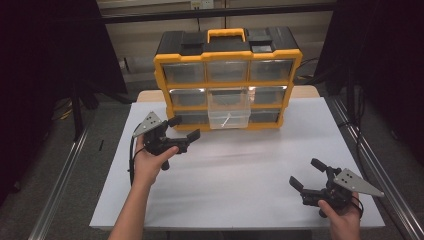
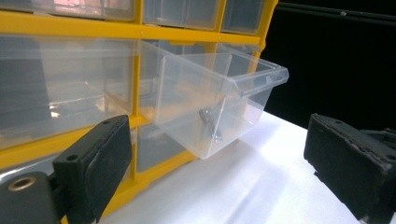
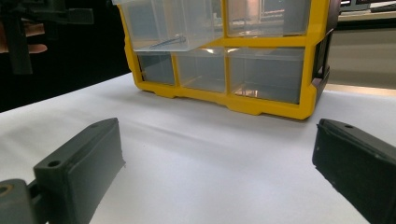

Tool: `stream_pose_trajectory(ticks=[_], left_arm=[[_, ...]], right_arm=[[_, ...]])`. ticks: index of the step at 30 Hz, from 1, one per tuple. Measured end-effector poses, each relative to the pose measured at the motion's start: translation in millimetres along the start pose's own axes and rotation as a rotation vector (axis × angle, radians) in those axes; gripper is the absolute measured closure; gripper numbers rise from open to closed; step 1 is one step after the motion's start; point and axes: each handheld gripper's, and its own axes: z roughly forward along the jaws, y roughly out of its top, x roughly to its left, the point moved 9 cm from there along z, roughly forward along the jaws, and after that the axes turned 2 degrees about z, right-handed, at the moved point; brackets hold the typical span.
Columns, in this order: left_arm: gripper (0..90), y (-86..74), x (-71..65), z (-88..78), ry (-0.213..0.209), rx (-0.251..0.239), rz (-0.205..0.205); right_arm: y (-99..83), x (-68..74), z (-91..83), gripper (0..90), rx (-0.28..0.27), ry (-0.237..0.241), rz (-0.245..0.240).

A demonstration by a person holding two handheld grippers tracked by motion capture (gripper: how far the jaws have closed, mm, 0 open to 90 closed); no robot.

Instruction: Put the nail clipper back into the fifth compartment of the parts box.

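High view: I see the yellow organizer (image 1: pixel 227 80) at the counter's (image 1: pixel 240 175) far edge.
Clear drawer (image 1: pixel 229 111): middle row, pulled out, just ahead of my left fingers.
Screw (image 2: pixel 208 122): inside it.
Left gripper (image 1: pixel 182 128): fingers spread, empty.
Right gripper (image 1: pixel 306 174): fingers spread, empty, well apart from the drawer.

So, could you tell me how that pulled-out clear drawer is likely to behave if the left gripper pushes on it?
The clear drawer looks thin-walled and nearly empty, holding only a small metal part, so it probably slides easily. It hangs far out of the yellow cabinet and tilts down, so an off-centre push from the open left gripper might jam it. The part would likely rattle.
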Motion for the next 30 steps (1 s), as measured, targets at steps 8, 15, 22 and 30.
stream_pose_trajectory(ticks=[8,15,22,30], left_arm=[[7.3,-16.7,7.5,-20.2,0.028,0.015,0.012],[7.1,-33.6,16.3,-43.8,0.060,-0.004,-0.011],[7.0,-57.1,27.5,-74.6,0.127,-0.009,-0.037],[4.1,-81.1,33.9,-104.7,0.149,0.030,-0.018]], right_arm=[[0.2,-0.2,-0.8,1.2,0.001,-0.001,0.003],[0.4,0.7,-0.6,1.2,0.000,0.001,0.000],[0.1,0.2,-0.5,1.2,0.001,-0.003,0.001],[-0.2,1.5,0.2,1.2,0.004,0.002,-0.003]])
